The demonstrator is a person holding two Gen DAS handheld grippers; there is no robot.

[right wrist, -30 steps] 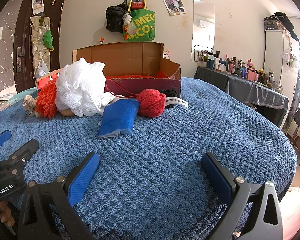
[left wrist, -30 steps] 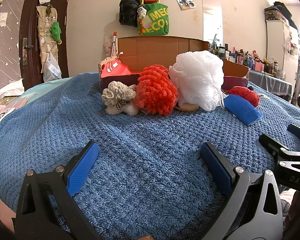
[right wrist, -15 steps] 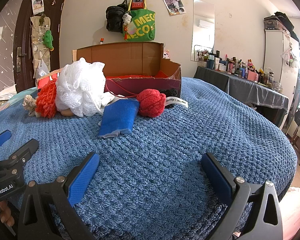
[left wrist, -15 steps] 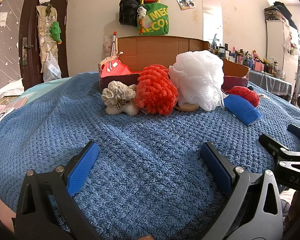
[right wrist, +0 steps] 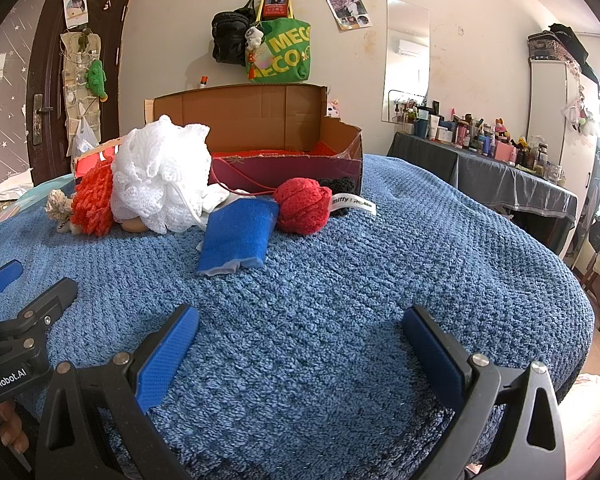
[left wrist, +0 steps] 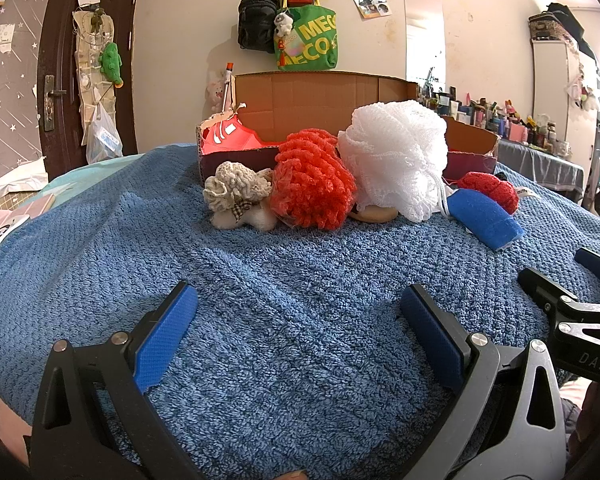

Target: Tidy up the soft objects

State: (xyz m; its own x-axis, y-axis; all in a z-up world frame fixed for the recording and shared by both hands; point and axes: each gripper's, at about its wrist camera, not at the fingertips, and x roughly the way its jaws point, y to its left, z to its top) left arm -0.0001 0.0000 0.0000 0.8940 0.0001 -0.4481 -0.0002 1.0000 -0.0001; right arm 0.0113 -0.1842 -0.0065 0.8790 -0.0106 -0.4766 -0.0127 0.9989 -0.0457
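Soft things lie in a row on the blue blanket (left wrist: 292,280) in front of an open cardboard box (left wrist: 324,96): a beige knitted toy (left wrist: 236,192), an orange-red fluffy ball (left wrist: 312,188), a white mesh pouf (left wrist: 396,156), a blue folded cloth (left wrist: 480,216) and a red knitted ball (left wrist: 490,190). In the right wrist view I see the pouf (right wrist: 160,180), the blue cloth (right wrist: 240,236), the red ball (right wrist: 304,204) and the box (right wrist: 260,120). My left gripper (left wrist: 296,312) and right gripper (right wrist: 296,328) are open and empty, low over the blanket, well short of the objects.
A black knit item with a white label (right wrist: 352,204) lies beside the red ball. A tan pad (left wrist: 374,213) sits under the pouf. A dark-covered table with bottles (right wrist: 492,168) stands to the right. A door (left wrist: 80,72) is at the left. Bags (left wrist: 306,40) hang on the wall.
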